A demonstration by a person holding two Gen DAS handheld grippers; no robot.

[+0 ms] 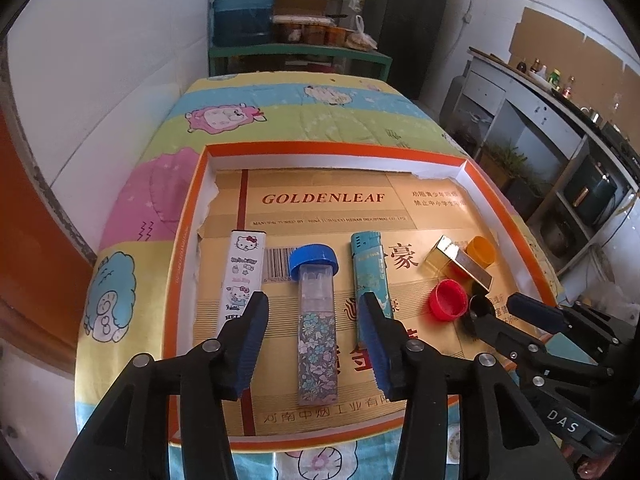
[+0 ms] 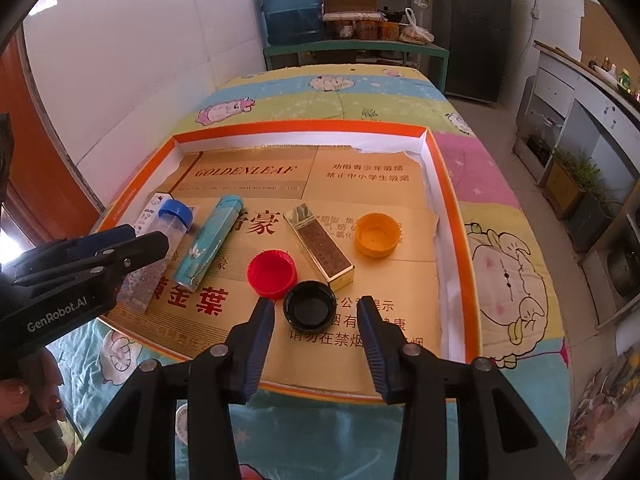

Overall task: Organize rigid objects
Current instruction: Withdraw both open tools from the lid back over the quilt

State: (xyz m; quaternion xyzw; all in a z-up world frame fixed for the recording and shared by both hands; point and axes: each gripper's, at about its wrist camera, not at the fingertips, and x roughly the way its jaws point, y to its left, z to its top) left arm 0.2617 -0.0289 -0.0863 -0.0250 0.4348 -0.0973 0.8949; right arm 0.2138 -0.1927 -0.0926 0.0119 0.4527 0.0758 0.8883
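An orange-rimmed cardboard tray [image 1: 182, 240] [image 2: 450, 200] holds the objects. My left gripper [image 1: 314, 312] is open, straddling a floral clear case [image 1: 318, 340] that has a blue cap [image 1: 314, 261] lying at its top. A white Hello Kitty box [image 1: 244, 276] lies to its left, a teal lighter [image 1: 370, 276] [image 2: 210, 240] to its right. My right gripper [image 2: 316, 318] is open just before a black cap [image 2: 309, 306] [image 1: 478, 312]. A red cap [image 2: 272, 272] [image 1: 448, 300], a gold box [image 2: 320, 246] [image 1: 460, 260] and an orange cap [image 2: 378, 234] [image 1: 482, 250] lie nearby.
The tray sits on a cartoon-print quilt [image 1: 280, 116] [image 2: 500, 216] over a table. A green shelf with a blue water jug [image 1: 244, 4] stands behind. A counter with bottles [image 1: 552, 80] runs along the right wall. An orange door [image 1: 24, 220] is at the left.
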